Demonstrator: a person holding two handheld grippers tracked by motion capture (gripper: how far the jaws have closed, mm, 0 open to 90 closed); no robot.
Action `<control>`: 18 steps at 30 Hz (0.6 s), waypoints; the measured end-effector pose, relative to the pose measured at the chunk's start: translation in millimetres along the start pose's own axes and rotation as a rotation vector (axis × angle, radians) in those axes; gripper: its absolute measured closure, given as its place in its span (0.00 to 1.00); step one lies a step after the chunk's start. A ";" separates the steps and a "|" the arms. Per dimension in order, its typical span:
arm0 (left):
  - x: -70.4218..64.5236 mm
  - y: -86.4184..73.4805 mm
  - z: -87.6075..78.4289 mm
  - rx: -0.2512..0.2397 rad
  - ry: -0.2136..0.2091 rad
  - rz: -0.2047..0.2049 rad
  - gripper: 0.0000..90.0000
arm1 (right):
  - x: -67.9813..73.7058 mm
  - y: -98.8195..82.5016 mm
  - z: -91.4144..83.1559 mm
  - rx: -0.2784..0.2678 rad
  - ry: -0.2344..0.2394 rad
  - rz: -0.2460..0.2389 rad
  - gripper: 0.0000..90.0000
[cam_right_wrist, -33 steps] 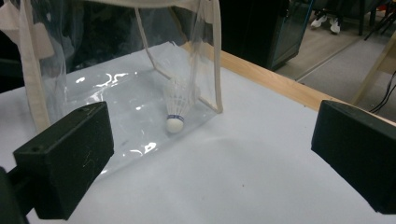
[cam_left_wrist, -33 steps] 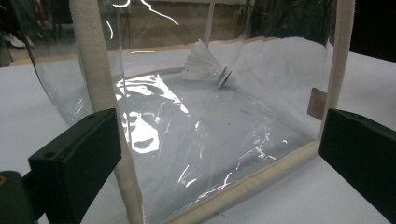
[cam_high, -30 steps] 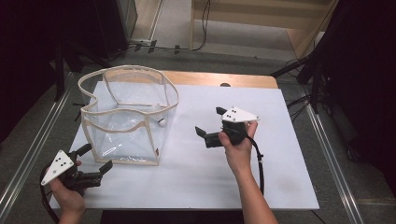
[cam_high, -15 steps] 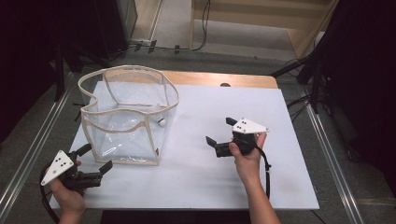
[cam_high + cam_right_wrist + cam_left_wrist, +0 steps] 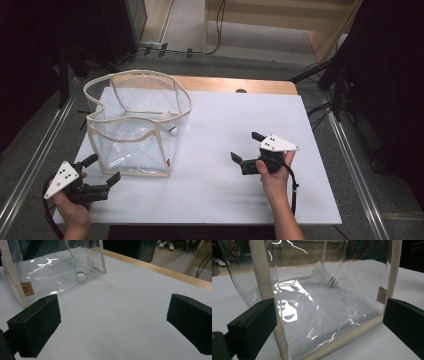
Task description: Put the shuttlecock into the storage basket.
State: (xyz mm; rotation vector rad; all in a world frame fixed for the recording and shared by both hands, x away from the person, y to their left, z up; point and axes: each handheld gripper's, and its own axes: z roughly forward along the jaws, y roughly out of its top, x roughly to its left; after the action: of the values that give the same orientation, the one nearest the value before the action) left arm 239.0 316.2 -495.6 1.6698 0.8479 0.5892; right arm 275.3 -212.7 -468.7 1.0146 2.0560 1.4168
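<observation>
1. A clear plastic bag (image 5: 137,125) with cream fabric trim stands upright and open-topped on the left part of the white table (image 5: 220,200).
2. A white shuttlecock (image 5: 323,277) lies inside the bag, on its floor against the far wall, cork end toward the right gripper view.
3. The left gripper (image 5: 100,176) rests at the near left corner of the table, just beside the bag's bottom edge; its jaws are spread wide and grip nothing.
4. The right gripper (image 5: 245,150) sits well apart from the bag, over bare table, jaws also spread and empty.
5. Judging by this, the shuttlecock is already bagged; what seems left is handling the bag itself, perhaps closing or moving it.
</observation>
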 end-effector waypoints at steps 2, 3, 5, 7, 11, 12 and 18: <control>0.0 0.0 -0.1 0.000 -0.001 0.002 0.00 | -2.2 -2.5 -3.7 -0.009 0.000 -0.005 0.00; 0.0 0.0 -0.1 0.000 -0.001 0.002 0.00 | -2.9 -3.5 -5.7 -0.009 -0.004 -0.006 0.00; -0.2 0.1 0.1 0.001 -0.001 0.003 0.00 | -3.7 -4.5 -7.7 -0.008 -0.007 -0.008 0.00; -0.1 0.1 -0.1 0.001 -0.001 0.004 0.00 | -6.9 -7.9 -14.6 -0.013 -0.017 -0.001 0.00; -0.2 0.1 -0.2 0.001 0.000 0.004 0.00 | -12.7 -13.6 -25.2 -0.017 -0.039 0.014 0.00; -0.2 0.1 -0.2 0.001 0.000 0.004 0.00 | -14.1 -15.3 -27.9 -0.016 -0.044 0.017 0.00; -0.3 0.1 -0.2 0.002 0.001 0.005 0.00 | -22.0 -27.2 -41.1 -0.004 -0.078 0.034 0.00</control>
State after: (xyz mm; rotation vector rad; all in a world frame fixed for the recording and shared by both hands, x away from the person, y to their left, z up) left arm 238.7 316.1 -495.5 1.6741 0.8459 0.5922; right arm 251.5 -259.9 -479.4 1.0914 1.9877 1.3755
